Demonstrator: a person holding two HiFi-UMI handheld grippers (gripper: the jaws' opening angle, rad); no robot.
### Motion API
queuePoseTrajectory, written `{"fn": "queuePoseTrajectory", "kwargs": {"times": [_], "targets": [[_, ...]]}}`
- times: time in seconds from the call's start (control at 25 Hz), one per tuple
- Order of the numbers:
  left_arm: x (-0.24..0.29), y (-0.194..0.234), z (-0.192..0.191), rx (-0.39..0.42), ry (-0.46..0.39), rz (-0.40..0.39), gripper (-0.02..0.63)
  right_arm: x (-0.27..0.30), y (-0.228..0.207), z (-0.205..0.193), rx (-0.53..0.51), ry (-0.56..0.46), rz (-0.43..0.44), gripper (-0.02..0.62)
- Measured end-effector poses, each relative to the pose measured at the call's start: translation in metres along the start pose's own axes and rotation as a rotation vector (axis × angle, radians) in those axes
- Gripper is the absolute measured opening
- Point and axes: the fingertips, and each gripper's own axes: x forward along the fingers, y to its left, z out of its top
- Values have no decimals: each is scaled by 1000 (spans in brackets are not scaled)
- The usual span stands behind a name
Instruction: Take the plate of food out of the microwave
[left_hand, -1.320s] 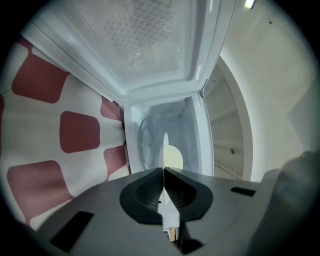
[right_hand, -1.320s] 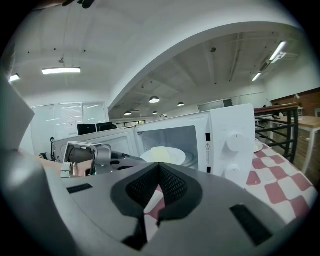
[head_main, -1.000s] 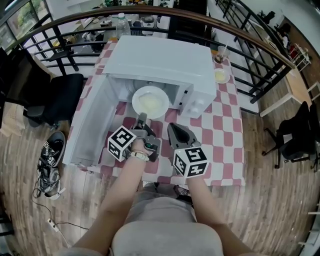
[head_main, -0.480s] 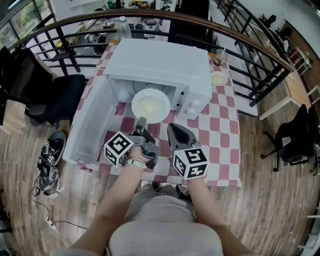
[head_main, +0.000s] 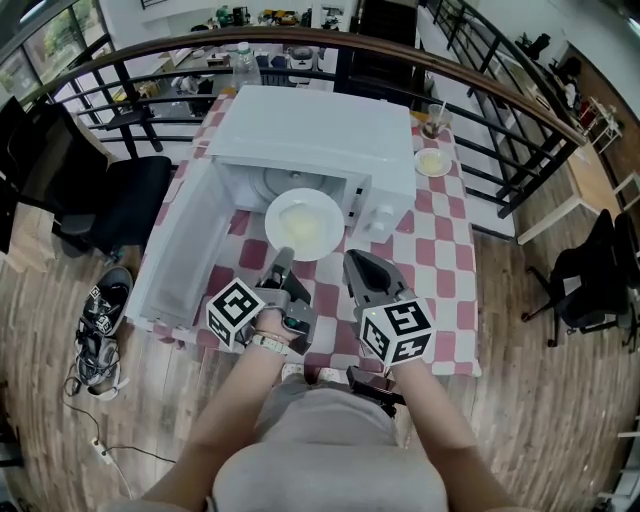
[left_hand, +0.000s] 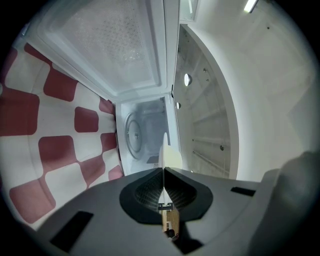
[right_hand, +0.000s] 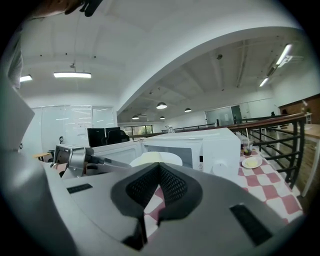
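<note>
Your plate (head_main: 304, 225) has come further out of the microwave (head_main: 320, 130) than a second ago: then about half of it sat in the opening, now most of it hangs in front, above the checked counter (head_main: 440, 260). It lies flat, food side up. It is round, so no long axis, and it reaches from your left gripper (head_main: 283, 254) toward the cavity. That gripper's fingers (left_hand: 145, 192) clench its near rim. Your right gripper (head_main: 352, 262), just beside, is closed on nothing
</note>
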Motion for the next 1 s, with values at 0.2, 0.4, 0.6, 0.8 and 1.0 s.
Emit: {"fn": "queuePoseTrajectory", "kwargs": {"times": [0.2, 0.4, 0.6, 0.8, 1.0], "targets": [[-6, -8, -8, 9, 23, -17, 11, -24, 15, -7, -138, 45, 64, 26], [-9, -14, -20, 14, 30, -36, 11, -35, 22, -6, -154, -16, 0, 26], [-9, -18, -30, 24, 26, -58, 11, -33, 14, 7, -90, -104, -102, 26], [-8, -20, -37, 19, 14, -69, 11, -35, 0, 14, -28, -137, -180, 26], [-7, -20, -39, 15, 0, -80, 11, -39, -3, 6, -63, -124, -216, 26]]}}
